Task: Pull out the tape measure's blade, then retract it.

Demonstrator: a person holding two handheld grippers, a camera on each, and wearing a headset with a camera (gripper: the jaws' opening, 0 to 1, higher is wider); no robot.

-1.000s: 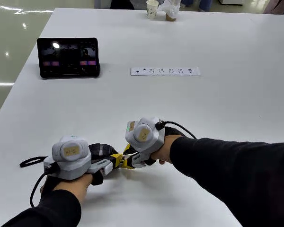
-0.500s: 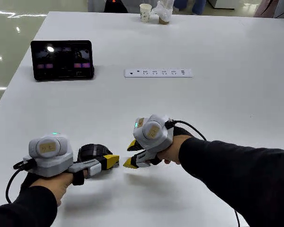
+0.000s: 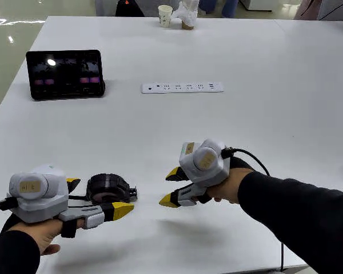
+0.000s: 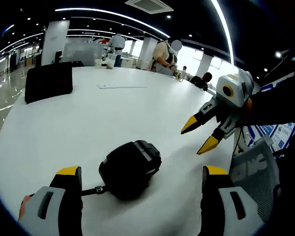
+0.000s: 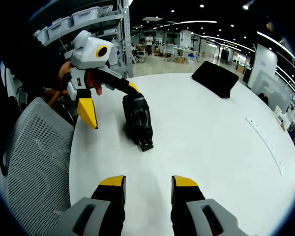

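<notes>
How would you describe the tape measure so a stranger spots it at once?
On the white table, look near the front edge, at the open left gripper. Between its yellow-tipped jaws lies the tape measure: a rounded black case, unlike the flat black tablet and long white power strip farther back.

tablet (image 3: 65, 74) | power strip (image 3: 182, 87) | paper cup (image 3: 165, 15) | white table (image 3: 274, 97)

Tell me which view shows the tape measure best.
Left gripper view: the tape measure lies large and unblocked between open jaws. Right gripper view shows it smaller and farther off; head view, smallest.
</notes>
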